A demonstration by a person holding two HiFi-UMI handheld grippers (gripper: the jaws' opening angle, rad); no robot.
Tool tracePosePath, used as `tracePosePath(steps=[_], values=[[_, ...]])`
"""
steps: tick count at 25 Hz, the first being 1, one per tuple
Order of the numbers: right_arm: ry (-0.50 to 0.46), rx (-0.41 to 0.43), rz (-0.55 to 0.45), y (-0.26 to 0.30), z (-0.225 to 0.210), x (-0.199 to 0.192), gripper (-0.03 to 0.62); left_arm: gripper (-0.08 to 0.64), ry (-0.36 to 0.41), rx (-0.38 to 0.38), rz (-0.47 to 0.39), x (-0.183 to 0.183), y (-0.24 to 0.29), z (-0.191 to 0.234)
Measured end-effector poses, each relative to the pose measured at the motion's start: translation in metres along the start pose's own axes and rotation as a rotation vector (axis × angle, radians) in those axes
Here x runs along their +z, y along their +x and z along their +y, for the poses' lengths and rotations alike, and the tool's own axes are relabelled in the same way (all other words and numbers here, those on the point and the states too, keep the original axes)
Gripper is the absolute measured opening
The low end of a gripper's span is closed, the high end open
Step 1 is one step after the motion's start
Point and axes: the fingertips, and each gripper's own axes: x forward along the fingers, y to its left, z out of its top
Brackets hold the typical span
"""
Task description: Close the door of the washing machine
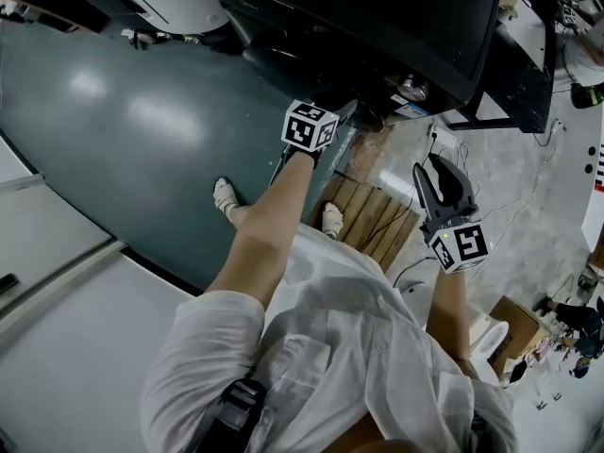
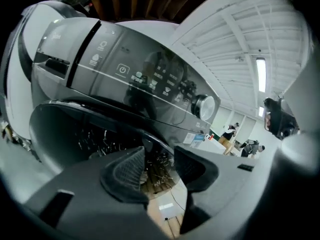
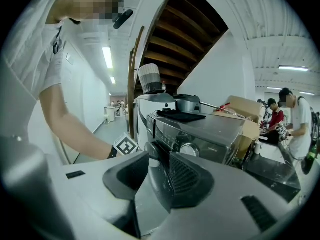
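Observation:
The washing machine (image 1: 377, 26) is a dark silver front-loader with a control panel and a knob (image 2: 204, 106). Its round glass door (image 2: 90, 134) stands ajar, close in front of the left gripper view. My left gripper (image 2: 159, 166) is open, and the door's curved rim runs across the gap at its fingertips without the pads visibly pressing on it. In the head view only its marker cube (image 1: 310, 125) shows, right at the machine's front. My right gripper (image 1: 436, 173) hovers to the right of the machine (image 3: 200, 129), open (image 3: 159, 176) and empty.
The machine stands on a wooden pallet (image 1: 373, 220) between green floor (image 1: 123, 130) and pale floor with cables (image 1: 510, 206). A cardboard box (image 1: 514, 324) lies at the lower right. People (image 3: 295, 119) stand beyond the machine, under a wooden staircase (image 3: 185, 29).

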Motion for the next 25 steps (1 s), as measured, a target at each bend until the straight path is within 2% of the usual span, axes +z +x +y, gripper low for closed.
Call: tracePosePath(steps=[3,8,14,20,25], values=[[0.004,-0.005,-0.002,-0.001,-0.007,-0.002,0.148,0.152,-0.052,0.048,-0.025,0.001,0.001,0.007],[0.015,-0.002,0.007,0.004,-0.017,-0.007,0.148,0.031,-0.058,0.123,-0.006,0.002,0.001,0.021],[0.015,0.019,0.013,0.016,-0.027,-0.007,0.148,0.023,-0.063,0.210,-0.030,0.003,0.002,0.024],[0.009,0.037,0.014,0.026,-0.030,-0.006,0.149,0.023,-0.129,0.303,-0.075,0.005,0.004,0.025],[0.010,0.047,0.015,0.026,-0.024,-0.010,0.148,0.021,-0.176,0.322,-0.079,0.007,0.009,0.024]])
